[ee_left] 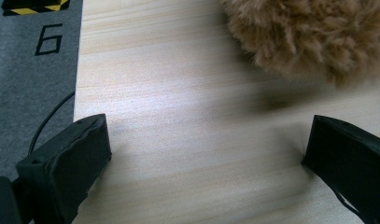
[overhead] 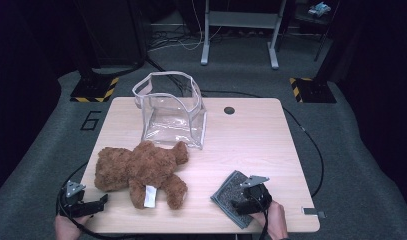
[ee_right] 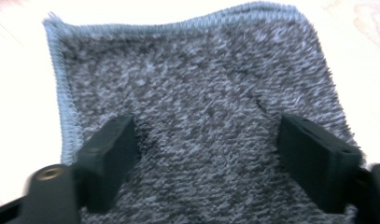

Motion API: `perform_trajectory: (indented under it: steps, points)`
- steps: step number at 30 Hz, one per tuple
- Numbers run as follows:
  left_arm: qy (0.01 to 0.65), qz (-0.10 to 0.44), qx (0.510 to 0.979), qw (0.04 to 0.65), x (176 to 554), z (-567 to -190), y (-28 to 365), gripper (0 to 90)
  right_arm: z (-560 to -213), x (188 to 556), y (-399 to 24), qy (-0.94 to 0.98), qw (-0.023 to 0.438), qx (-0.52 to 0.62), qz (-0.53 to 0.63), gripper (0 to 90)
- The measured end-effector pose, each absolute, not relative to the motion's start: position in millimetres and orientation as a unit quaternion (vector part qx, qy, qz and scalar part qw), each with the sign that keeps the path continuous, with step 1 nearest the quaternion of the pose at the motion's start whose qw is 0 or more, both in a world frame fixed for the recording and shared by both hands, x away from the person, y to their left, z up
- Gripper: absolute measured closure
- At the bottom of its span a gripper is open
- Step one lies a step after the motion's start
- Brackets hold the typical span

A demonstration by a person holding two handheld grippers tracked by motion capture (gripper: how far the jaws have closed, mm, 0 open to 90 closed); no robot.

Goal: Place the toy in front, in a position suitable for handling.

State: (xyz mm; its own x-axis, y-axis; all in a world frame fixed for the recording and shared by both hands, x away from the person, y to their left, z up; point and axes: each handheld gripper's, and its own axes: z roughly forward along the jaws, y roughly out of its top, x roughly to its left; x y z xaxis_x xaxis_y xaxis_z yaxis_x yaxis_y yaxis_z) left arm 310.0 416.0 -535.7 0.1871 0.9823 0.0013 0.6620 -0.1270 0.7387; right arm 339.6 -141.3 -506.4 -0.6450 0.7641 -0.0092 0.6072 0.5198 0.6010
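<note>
1. Far left, at the table's point(overhead: 251, 150) near corner: left tongs point(overhead: 102, 200), gripped by a hand point(overhead: 66, 227) coming in from the bottom edge, pointing level toward the teddy bear point(overhead: 141, 172). Jaws spread wide, nothing between them but bare wood in the left gripper view, left tongs point(ee_left: 206, 154) low over the table point(ee_left: 178, 93), with the teddy bear point(ee_left: 309, 37) a fuzzy brown mass just ahead, apart from both jaws.
2. Left of centre: brown plush teddy bear lying flat on the table, white tag point(overhead: 150, 196) showing near one leg.
3. Behind the bear, toward the far edge: clear plastic bag point(overhead: 171, 112) standing upright, mouth open, its near wall just beside the bear's head.
4. Farther right, near the far edge: small dark round hole point(overhead: 229, 110) in the tabletop.
5. Right, near the front edge: grey towel point(overhead: 230, 196), folded flat on the wood, well apart from the bear.
6. Over the towel: right tongs point(overhead: 241, 205) held by a hand point(overhead: 276, 220), set down on the cloth. Seen from the right gripper view, right tongs point(ee_right: 206, 154) with jaws partly spread, straddling the grey towel point(ee_right: 197, 84) and its light stitched edge; pads apparently resting on the pile without pinching it, though blurred too much to be sure.
</note>
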Motion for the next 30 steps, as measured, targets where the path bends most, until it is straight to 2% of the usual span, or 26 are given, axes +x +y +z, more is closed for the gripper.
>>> perform_trajectory:
  steps: [18,24,30]
  points:
    - [0.586,0.258,0.703,0.31,309.5,-535.7,415.8,0.0,-505.6,340.3,-147.7,0.851,0.135,0.414,0.292,65.2]
    - [0.587,0.257,0.702,0.311,309.7,-535.7,415.5,0.0,-505.1,339.9,-147.3,0.846,0.141,0.423,0.293,73.6]
    - [0.588,0.257,0.701,0.311,309.6,-535.7,415.5,0.0,-503.0,340.7,-147.5,0.848,0.146,0.418,0.291,77.0]
